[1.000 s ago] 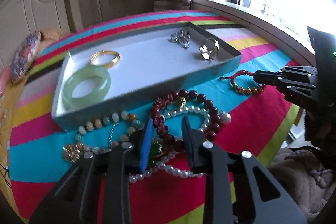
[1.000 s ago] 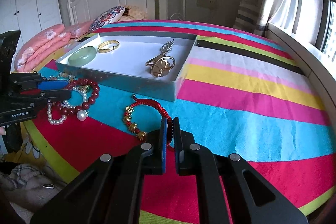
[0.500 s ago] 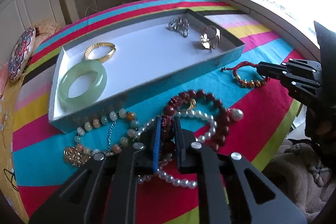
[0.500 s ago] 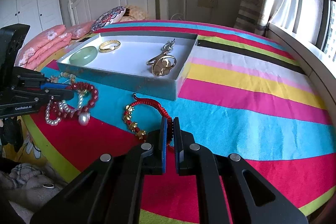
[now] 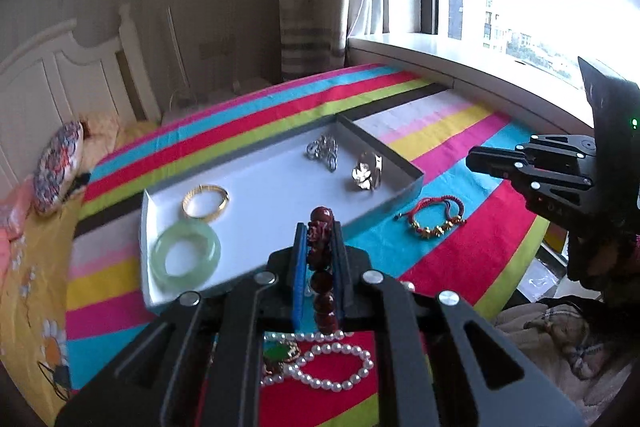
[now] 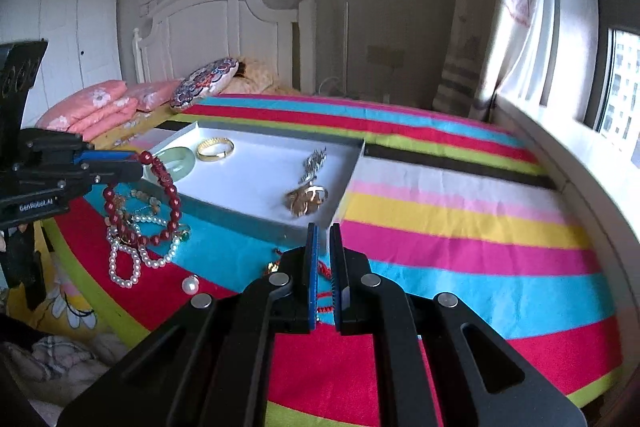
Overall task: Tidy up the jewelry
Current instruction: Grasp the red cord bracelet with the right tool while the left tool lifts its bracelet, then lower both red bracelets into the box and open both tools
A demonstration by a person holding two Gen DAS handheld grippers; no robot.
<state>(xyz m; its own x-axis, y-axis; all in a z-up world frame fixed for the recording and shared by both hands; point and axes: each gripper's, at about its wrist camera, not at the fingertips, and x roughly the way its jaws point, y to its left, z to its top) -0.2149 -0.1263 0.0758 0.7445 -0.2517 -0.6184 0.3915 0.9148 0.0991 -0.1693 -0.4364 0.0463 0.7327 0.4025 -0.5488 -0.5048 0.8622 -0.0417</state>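
My left gripper (image 5: 319, 233) is shut on a dark red bead bracelet (image 5: 320, 227) and holds it lifted above the striped cloth, just in front of the white tray (image 5: 280, 143). In the right wrist view the bracelet (image 6: 172, 195) hangs from the left gripper (image 6: 138, 165). The tray holds a green jade bangle (image 5: 185, 253), a gold bangle (image 5: 205, 201), a silver brooch (image 5: 323, 151) and a gold ornament (image 5: 368, 173). My right gripper (image 6: 324, 231) is shut and empty above a red cord bracelet (image 5: 434, 217).
A pearl necklace (image 5: 332, 367) and a green pendant (image 5: 280, 353) lie on the cloth under my left gripper. A loose pearl (image 6: 191, 284) and a pale bead bracelet (image 6: 144, 197) lie nearby. The table edge, a bed and a window sill surround it.
My left gripper closed on the dark red bead bracelet and lifted it off the cloth toward the tray. My right gripper rose and moved a little forward, staying shut.
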